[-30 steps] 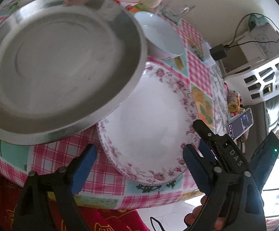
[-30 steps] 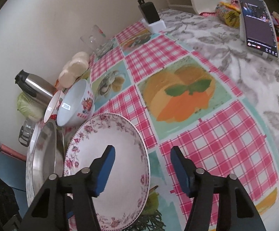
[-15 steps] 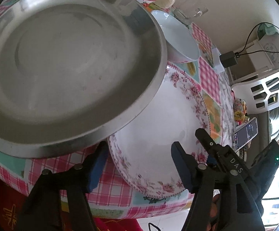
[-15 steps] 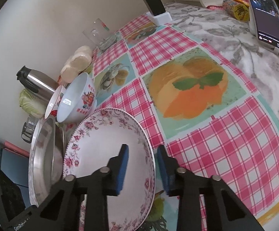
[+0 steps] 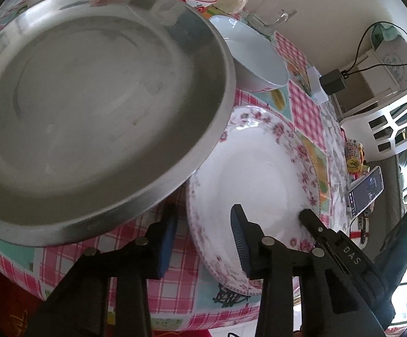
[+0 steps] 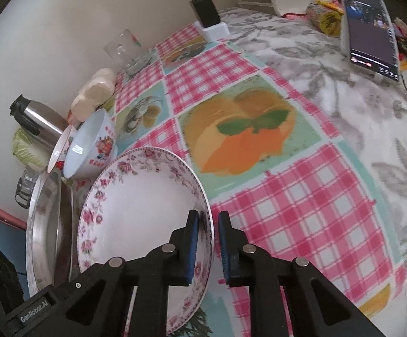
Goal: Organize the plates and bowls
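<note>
right wrist view — floral plate (image 6: 136,210) rim between right hand-held gripper (image 6: 207,248) pads; narrow gap

Home: oilcloth table (image 6: 301,210), thermos (image 6: 39,119).

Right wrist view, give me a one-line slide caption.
Right gripper straddles the rim of the floral plate on the checkered tablecloth, steel tray alongside.

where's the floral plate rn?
Floral plate sits on the checked tablecloth, right gripper straddling its near rim, steel pan to its left, white bowl behind.
</note>
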A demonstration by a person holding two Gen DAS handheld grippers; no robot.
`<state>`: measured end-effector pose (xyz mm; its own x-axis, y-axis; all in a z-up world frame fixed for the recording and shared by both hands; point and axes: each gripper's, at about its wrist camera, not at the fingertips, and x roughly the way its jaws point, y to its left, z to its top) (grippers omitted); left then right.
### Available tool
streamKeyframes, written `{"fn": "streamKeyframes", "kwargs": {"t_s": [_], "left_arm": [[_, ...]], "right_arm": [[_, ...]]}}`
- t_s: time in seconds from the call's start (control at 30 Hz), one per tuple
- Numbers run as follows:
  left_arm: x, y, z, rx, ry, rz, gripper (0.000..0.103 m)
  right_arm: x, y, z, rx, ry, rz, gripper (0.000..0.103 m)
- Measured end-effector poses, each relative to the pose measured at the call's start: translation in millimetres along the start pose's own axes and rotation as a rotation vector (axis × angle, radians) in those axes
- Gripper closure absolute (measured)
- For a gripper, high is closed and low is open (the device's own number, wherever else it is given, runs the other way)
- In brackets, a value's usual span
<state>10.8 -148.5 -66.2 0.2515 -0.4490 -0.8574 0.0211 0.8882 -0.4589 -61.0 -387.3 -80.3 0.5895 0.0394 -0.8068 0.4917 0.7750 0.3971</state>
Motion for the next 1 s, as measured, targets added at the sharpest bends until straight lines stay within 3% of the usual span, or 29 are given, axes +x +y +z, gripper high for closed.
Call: {"fn": "streamKeyframes", "kwargs": {"t_s": [0.37,0.63,1.0], "left_arm": [[6,-14,2,0.064,-0.067,0.029,0.064],[7,-10,5,0.070,-0.080,0.046,0.087],[8,-12,5,0.087,-0.086,0.045,0.087]], "right_arm": [[-4,-9,0,0.018,0.003,0.002,0.088],[0,-14,2,0.041,-0.021,0.062,0.088],[3,-12,2,0.032,-0.056,0.072,0.089]]}}
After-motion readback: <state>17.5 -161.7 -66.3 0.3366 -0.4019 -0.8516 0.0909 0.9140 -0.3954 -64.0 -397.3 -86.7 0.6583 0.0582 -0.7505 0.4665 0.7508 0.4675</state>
